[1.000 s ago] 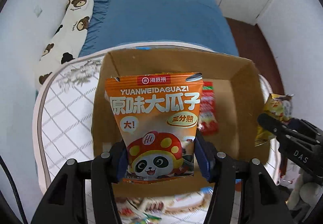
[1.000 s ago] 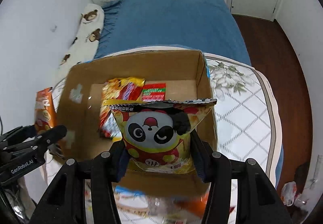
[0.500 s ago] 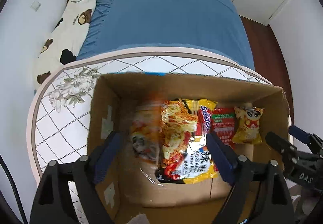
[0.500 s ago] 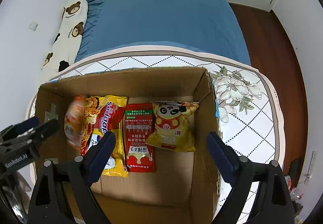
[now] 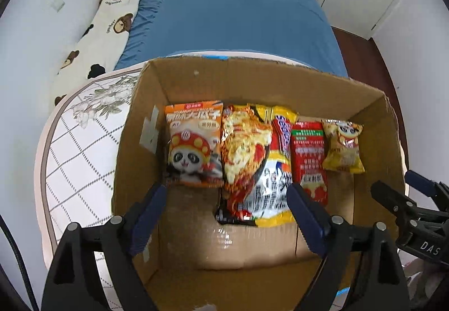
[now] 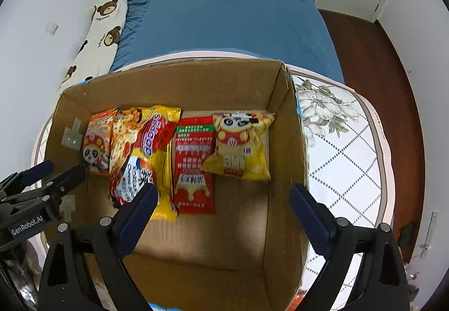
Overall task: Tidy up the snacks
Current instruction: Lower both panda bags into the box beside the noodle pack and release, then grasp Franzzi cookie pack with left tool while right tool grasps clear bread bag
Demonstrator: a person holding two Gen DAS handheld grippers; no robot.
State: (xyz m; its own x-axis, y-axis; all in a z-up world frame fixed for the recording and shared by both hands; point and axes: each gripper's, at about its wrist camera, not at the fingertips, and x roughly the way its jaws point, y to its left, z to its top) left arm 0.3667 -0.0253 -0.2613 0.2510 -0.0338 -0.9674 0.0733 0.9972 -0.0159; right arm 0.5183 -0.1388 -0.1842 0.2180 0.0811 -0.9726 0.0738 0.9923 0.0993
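- Four snack packets lie in a row against the far wall of an open cardboard box (image 5: 373, 120): an orange panda packet (image 5: 193, 142) nearest the left wall, a yellow noodle pack (image 5: 252, 167), a red sachet (image 5: 308, 156), and a small yellow panda packet (image 5: 343, 146).
- The left gripper (image 5: 228, 215) hovers over the box with fingers spread, holding nothing.
- The right gripper (image 6: 224, 212) is likewise spread and empty.
- The box sits on a quilted table (image 6: 345, 159) beside a blue bed (image 5: 233, 19).
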